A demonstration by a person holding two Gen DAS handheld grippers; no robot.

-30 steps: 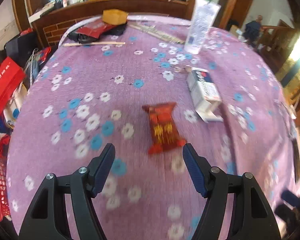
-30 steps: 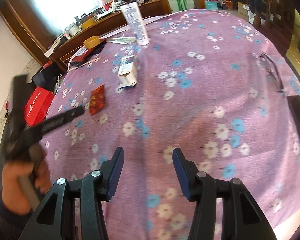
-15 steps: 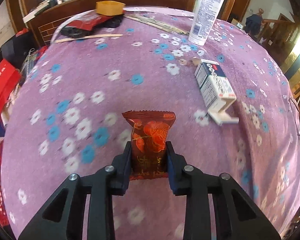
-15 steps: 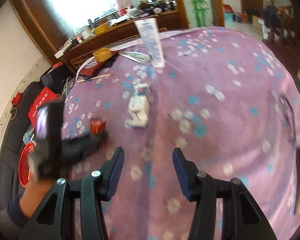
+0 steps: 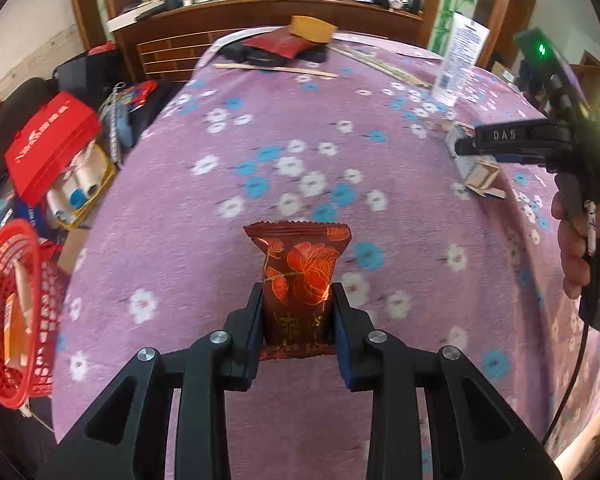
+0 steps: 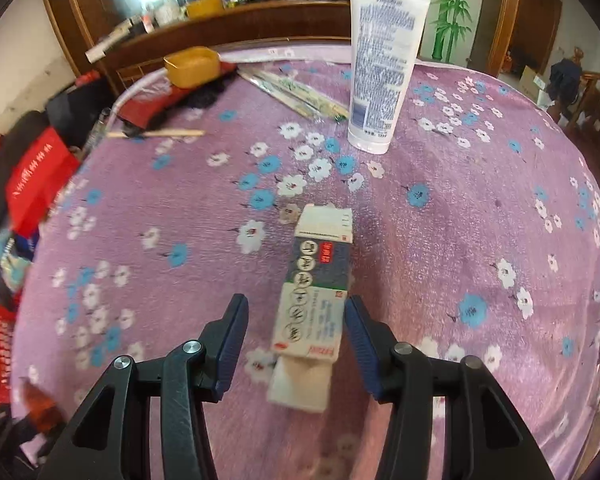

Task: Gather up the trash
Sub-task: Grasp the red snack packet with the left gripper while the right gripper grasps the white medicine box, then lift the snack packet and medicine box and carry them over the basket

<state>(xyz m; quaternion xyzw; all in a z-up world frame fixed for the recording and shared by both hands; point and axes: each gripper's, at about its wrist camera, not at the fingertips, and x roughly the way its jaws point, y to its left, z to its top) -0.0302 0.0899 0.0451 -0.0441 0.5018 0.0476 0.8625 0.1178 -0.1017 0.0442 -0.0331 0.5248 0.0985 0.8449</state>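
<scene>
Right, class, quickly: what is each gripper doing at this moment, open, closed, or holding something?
Left gripper: closed on the red snack packet.
Right gripper: open, fingers either side of the small carton, not gripping it.

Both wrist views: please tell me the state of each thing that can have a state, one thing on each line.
Left claw: shut on the snack packet.
Snack packet: sealed, held between the fingers.
Right claw: open, one finger on each side of the small box.
Small box: lying flat on the tablecloth, near end flap open.
Lotion tube: standing upright on its cap.
Red basket: beside the table, with some trash inside.
</scene>
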